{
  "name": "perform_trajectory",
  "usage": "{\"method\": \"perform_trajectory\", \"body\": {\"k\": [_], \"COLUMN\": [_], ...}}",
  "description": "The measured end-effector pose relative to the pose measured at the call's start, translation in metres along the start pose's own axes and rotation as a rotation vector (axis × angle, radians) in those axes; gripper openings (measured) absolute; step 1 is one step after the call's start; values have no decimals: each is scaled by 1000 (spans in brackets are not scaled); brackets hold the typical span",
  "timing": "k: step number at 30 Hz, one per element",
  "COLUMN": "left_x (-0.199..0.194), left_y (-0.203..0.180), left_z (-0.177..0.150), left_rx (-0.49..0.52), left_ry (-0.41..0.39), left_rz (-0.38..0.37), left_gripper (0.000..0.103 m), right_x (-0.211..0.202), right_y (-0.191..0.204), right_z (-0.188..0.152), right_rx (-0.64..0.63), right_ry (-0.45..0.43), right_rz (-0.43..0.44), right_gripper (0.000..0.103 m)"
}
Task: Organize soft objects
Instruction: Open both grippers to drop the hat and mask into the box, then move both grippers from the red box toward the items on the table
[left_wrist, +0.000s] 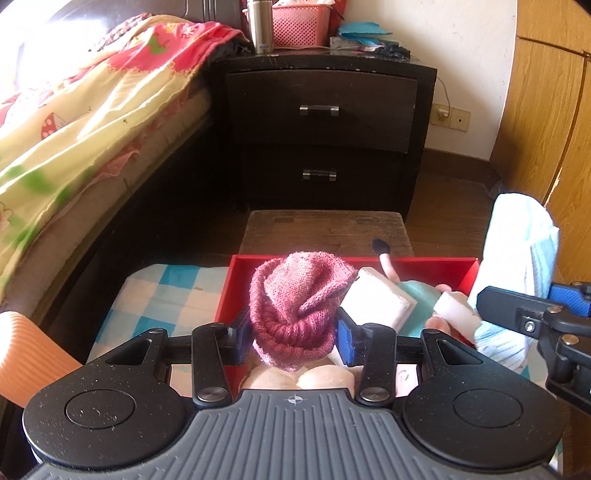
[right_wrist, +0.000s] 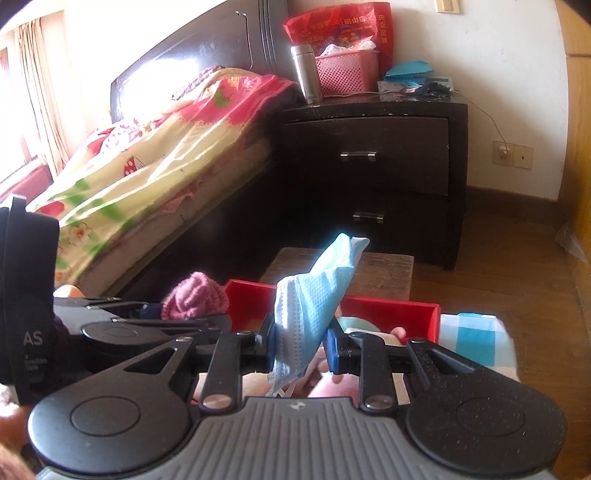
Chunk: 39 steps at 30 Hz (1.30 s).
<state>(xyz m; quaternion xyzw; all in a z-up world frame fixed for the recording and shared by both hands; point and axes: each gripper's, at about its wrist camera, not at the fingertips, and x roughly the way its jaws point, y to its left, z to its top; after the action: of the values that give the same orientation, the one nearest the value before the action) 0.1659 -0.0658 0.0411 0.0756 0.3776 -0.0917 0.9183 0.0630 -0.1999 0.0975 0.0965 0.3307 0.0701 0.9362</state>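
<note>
A bedroom: at the left a bed under a floral quilt (left_wrist: 92, 110), then a dark two-drawer nightstand (left_wrist: 321, 110) carrying a steel flask (left_wrist: 259, 26) and a pink mesh basket (left_wrist: 301, 26), and wooden flooring to the right. Only the right wrist view shows the glossy headboard (right_wrist: 192, 55) and a red shopping bag (right_wrist: 343, 26). Low in the middle, a shallow red box (left_wrist: 436, 264) sits on blue-checked cloth (left_wrist: 166, 295). The left gripper (left_wrist: 291, 338) is clamped on a ribbed pink knitted hat (left_wrist: 295, 295) held over the box's left part. Only the left view shows white foam blocks (left_wrist: 373, 299) inside. The right gripper (right_wrist: 301, 343) pinches a crumpled, pleated blue face mask (right_wrist: 310, 295) above the box.
</note>
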Motion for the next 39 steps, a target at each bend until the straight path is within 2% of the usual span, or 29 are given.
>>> {"method": "perform_trajectory", "body": {"k": [7, 10, 13, 15, 17, 21, 29, 39], "left_x": [16, 20, 20, 20, 19, 14, -4, -35], "left_y": [0, 0, -2, -3, -3, -3, 4, 14], "left_z": [0, 0, 0, 0, -1, -1, -10, -24], "left_rx": [-3, -2, 8, 7, 11, 11, 20, 18], "left_ry": [28, 32, 24, 25, 24, 28, 36, 32], "left_rz": [16, 25, 34, 41, 44, 45, 49, 26], "left_gripper": [47, 60, 69, 77, 79, 87, 92, 95], "right_x": [19, 27, 32, 32, 31, 23, -1, -20], "right_y": [-9, -9, -6, -6, -5, -3, 3, 22], "right_z": [-4, -5, -4, -4, -3, -1, -2, -14], "right_rx": [0, -13, -38, -33, -34, -34, -37, -85], "right_ry": [31, 40, 40, 36, 32, 20, 10, 47], "right_rz": [-29, -53, -72, -77, -81, -80, -72, -51], "right_gripper": [5, 5, 13, 27, 35, 40, 44, 44]}}
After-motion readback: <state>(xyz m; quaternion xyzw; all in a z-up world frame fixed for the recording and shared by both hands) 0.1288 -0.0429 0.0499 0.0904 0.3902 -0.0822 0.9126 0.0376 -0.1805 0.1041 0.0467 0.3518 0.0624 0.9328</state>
